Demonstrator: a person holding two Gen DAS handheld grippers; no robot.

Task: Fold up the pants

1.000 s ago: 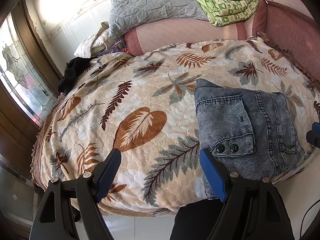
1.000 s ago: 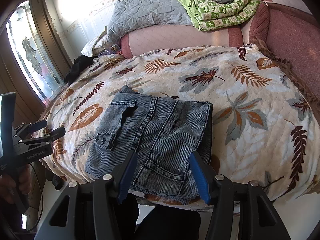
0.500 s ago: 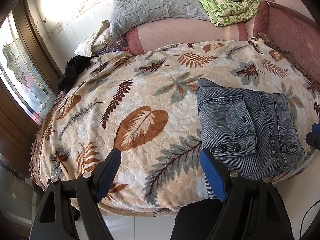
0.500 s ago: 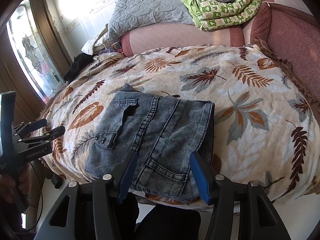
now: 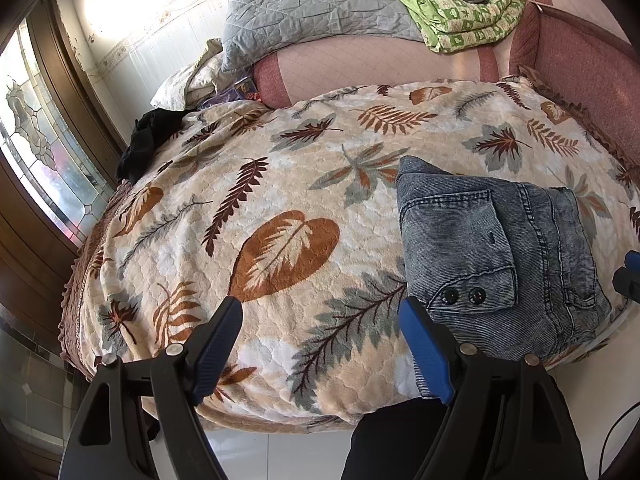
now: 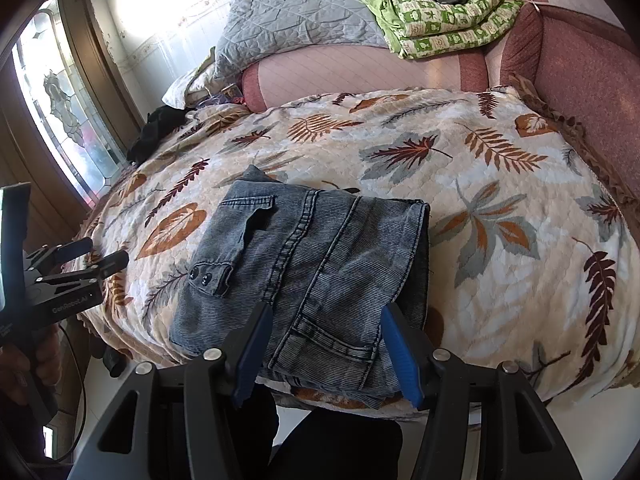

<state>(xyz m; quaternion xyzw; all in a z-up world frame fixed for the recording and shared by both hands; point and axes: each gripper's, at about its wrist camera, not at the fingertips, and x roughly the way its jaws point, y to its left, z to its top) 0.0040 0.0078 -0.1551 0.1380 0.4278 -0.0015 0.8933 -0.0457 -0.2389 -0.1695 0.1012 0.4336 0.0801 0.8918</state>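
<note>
The folded pants (image 6: 304, 272) lie on the leaf-print blanket (image 6: 500, 216), just ahead of the right gripper (image 6: 324, 348) — its blue fingers (image 6: 398, 344) spread apart, holding nothing, perhaps hovering just above the denim. The left gripper (image 5: 320, 344) is likewise spread wide and empty — the pants (image 5: 492, 256) lie beyond its right-hand finger.

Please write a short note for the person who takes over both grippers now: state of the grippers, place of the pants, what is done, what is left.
Left gripper: open, empty, over the leaf blanket, left of the pants.
Right gripper: open, empty, at the near edge of the pants.
Pants: folded into a compact stack near the bed's front edge.
Left: probably only tidying, if anything.
</note>
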